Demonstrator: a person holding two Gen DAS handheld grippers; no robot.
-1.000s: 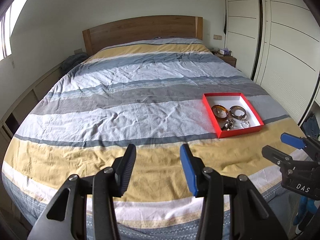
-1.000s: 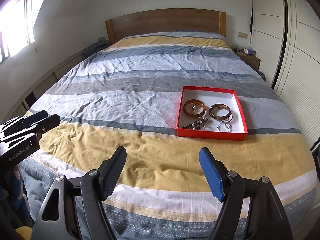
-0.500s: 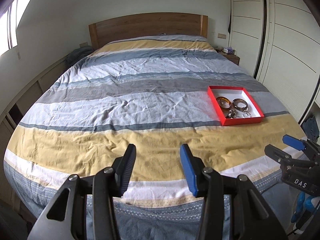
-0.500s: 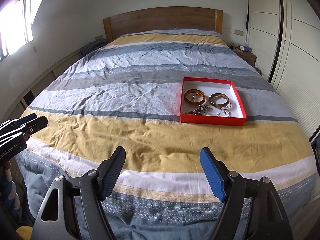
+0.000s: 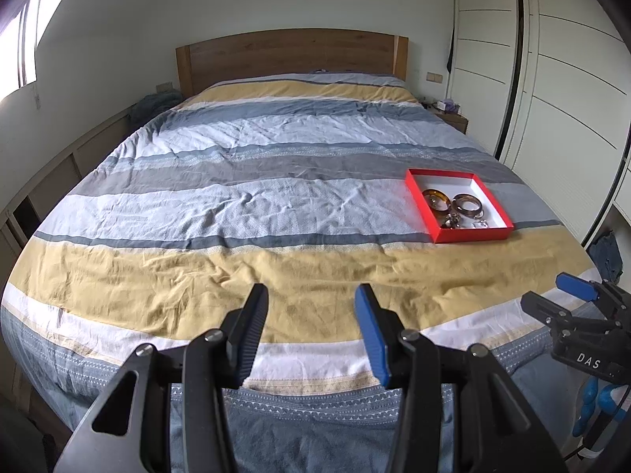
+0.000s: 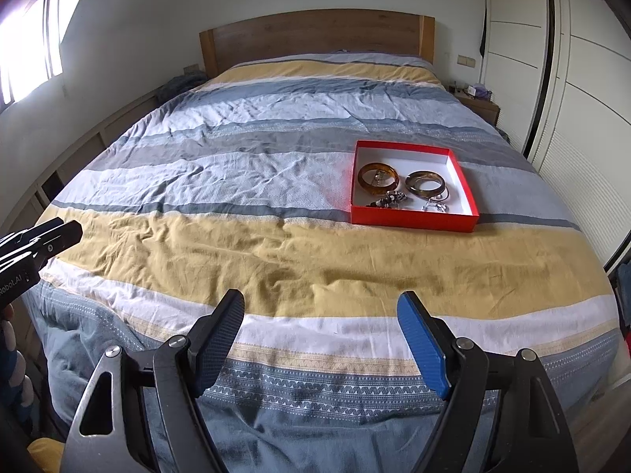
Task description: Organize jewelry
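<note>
Both grippers pulled back past the bed (image 6: 315,268) foot; left gripper (image 5: 311,335) and right gripper (image 6: 321,339) jaws wide, empty. Red tray (image 6: 410,218) with 2 bangles (image 6: 378,178) sits ahead-right of both.

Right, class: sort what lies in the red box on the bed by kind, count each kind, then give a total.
Amber-brown bangles: 2
Dark beaded piece: 1
Small silvery piece: 1
Thin metal hoop beside the right bangle: 1
Total: 5, as far as the views show, in the red box.
</note>
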